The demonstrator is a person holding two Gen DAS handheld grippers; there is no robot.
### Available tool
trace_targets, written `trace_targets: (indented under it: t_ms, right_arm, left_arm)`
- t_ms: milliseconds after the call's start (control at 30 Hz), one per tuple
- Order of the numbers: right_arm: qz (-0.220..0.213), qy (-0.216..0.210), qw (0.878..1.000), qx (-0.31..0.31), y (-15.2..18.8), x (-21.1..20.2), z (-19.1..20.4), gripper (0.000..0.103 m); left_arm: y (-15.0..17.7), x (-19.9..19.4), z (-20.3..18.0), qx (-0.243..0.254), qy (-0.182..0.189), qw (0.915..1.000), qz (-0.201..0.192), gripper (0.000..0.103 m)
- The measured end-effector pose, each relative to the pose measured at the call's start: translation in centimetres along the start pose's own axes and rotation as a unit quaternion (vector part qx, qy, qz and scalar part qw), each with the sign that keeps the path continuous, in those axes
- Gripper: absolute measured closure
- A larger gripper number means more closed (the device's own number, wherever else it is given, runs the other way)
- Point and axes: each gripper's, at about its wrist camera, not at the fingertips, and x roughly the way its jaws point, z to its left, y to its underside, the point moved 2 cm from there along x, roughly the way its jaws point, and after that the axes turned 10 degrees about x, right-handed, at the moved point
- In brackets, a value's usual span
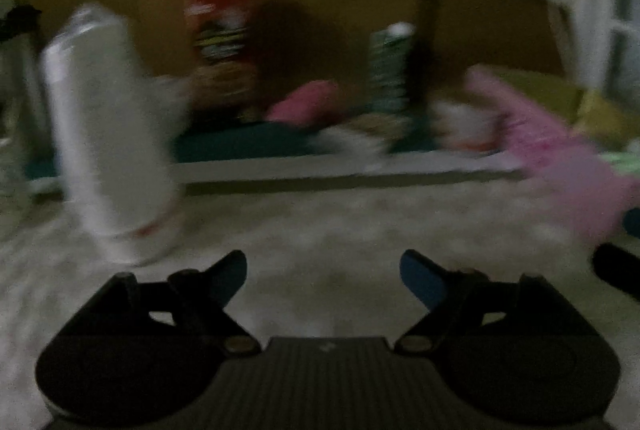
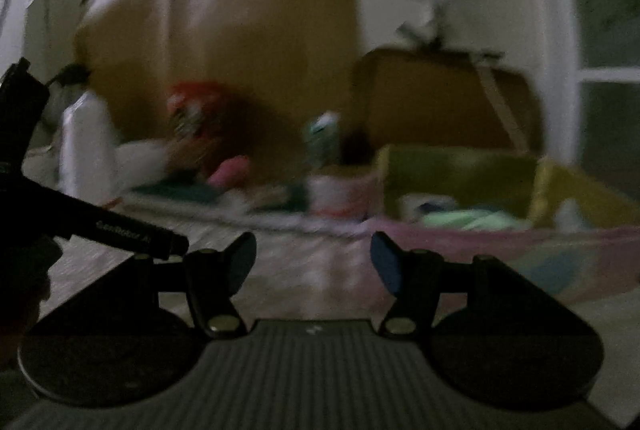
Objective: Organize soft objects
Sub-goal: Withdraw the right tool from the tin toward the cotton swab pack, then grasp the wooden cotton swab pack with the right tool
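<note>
1. A tall brown cardboard sheet leans upright against the pale wall, most likely as a backdrop to the work area.
2. A pale mottled table carries everything; both views are dim and blurred.
3. An open yellow-green box with a pink patterned front sits at the right, probably the place for gathered soft things; a pale green folded cloth already lies inside.
4. A white plastic bottle stands upright at the left, near the table's middle strip.
5. A pink soft rounded cushion-like object rests on a dark teal mat at the back, well apart from both claws, not yet collected.
6. The left claw stands wide, nothing between its blue pads.
7. The right claw is parted and empty too, aimed toward the box.
</note>
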Motion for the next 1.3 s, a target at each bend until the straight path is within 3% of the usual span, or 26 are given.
trace_targets:
  t_ms: [100, 167, 233, 367, 600, 833, 1300]
  right_arm:
    - [0.046, -0.032, 0.998, 0.004, 0.1, 2.1, 1.3, 0.037]
    - [0.068, -0.044, 0.997, 0.002, -0.1, 3.8, 2.2, 0.037]
    - [0.081, -0.053, 0.995, -0.001, -0.3, 5.4, 3.1, 0.037]
    - [0.100, -0.035, 0.994, -0.021, -0.2, 9.2, 5.0, 0.037]
    - [0.140, -0.025, 0.990, 0.015, -1.1, 14.0, 5.2, 0.037]
    - [0.119, -0.021, 0.992, 0.033, -1.9, 15.6, 4.9, 0.037]
    - [0.068, 0.004, 0.995, -0.074, -3.7, 20.4, 7.8, 0.037]
  left_arm:
    - [1.1, 1.2, 2.4, -0.009, -0.047, 0.9987, 0.019, 0.013]
    - [1.5, 1.6, 4.1, -0.056, -0.028, 0.9977, 0.025, 0.013]
    - [1.5, 1.5, 4.6, -0.071, -0.032, 0.9967, 0.022, 0.010]
    - [1.6, 1.6, 4.2, -0.060, -0.039, 0.9971, 0.028, 0.007]
    - [1.7, 1.6, 4.3, -0.061, -0.034, 0.9972, 0.028, 0.005]
    - [1.6, 1.7, 4.2, -0.061, -0.034, 0.9972, 0.029, 0.003]
    - [1.6, 1.9, 4.2, -0.060, -0.032, 0.9972, 0.030, 0.001]
